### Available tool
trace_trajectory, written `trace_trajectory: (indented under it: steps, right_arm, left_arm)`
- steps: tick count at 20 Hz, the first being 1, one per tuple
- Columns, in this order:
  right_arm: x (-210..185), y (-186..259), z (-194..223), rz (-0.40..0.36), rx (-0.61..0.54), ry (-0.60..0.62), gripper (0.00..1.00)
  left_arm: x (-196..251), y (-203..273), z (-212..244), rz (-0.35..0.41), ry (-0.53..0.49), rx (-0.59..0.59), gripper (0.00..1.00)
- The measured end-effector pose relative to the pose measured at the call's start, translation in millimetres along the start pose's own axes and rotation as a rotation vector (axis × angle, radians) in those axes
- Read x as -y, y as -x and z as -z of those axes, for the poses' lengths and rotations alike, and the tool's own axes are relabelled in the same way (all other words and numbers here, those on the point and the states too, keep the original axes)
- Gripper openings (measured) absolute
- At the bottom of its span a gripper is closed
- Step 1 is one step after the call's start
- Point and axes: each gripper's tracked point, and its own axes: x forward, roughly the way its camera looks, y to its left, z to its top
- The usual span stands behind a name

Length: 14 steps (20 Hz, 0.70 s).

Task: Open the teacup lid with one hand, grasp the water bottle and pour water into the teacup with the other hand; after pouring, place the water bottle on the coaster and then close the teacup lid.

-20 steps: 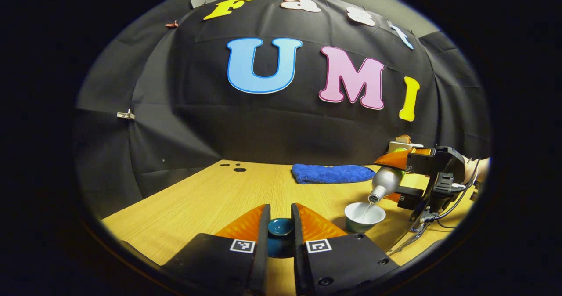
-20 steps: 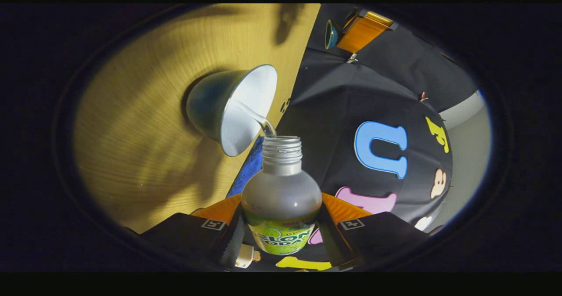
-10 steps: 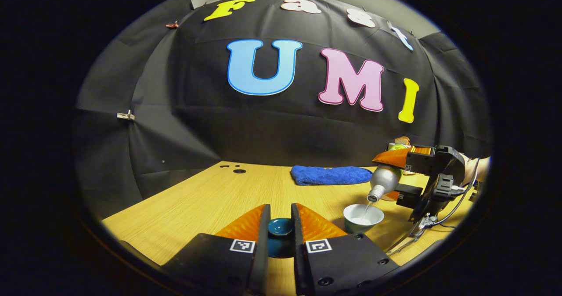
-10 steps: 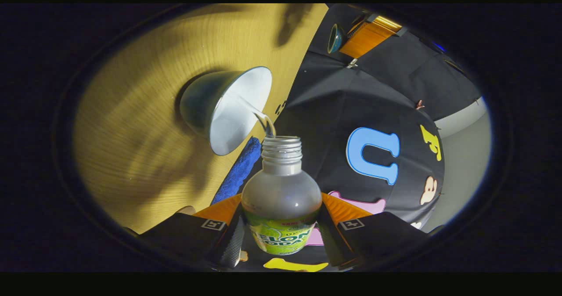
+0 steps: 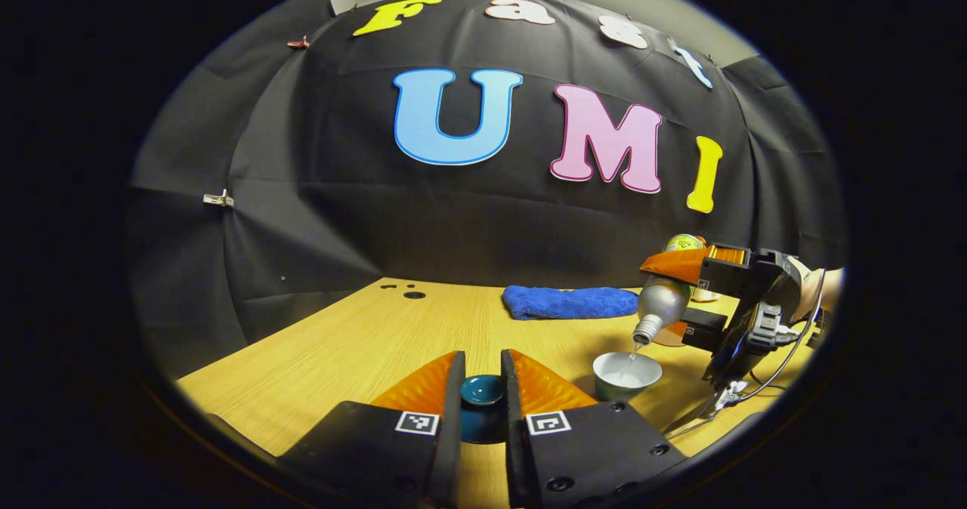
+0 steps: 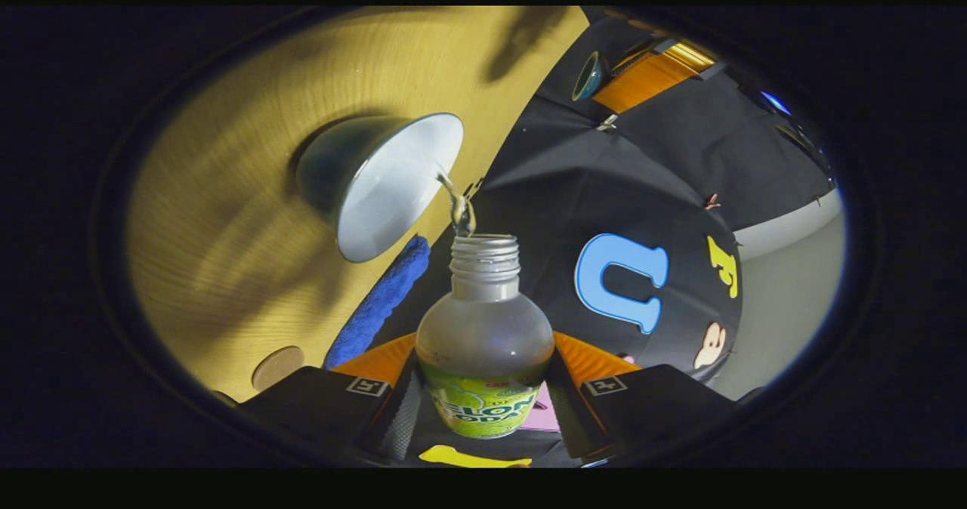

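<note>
As a thin stream of water falls from its mouth, the tilted water bottle (image 6: 483, 335), clamped in the right gripper (image 6: 483, 396), hangs just above the open teacup (image 6: 378, 184) on the desk (image 5: 363, 343); the left gripper (image 5: 482, 396), off to the teacup's side, pinches the teacup lid (image 5: 482, 390), while the round coaster (image 6: 277, 367) lies near a blue towel (image 5: 570, 301).

Bright table, dark edges, bent round pictures

In the left gripper view the wooden table (image 5: 363, 335) is well lit and sharp, and straight lines curve near the rim. In the right gripper view the table (image 6: 227, 214) looks dimmer, streaky and blurred, with soft dark shadows at its top edge, while the water bottle (image 6: 484, 343) is sharp, with small shiny spots on it
</note>
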Motion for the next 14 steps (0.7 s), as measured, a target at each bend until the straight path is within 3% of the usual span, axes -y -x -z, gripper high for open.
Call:
trace_trajectory:
  steps: [14]
  right_arm:
    - [20, -6, 0, 0.052, 0.014, 0.076, 0.78]
  left_arm:
    - [-1, 0, -4, 0.004, 0.016, 0.008, 0.28]
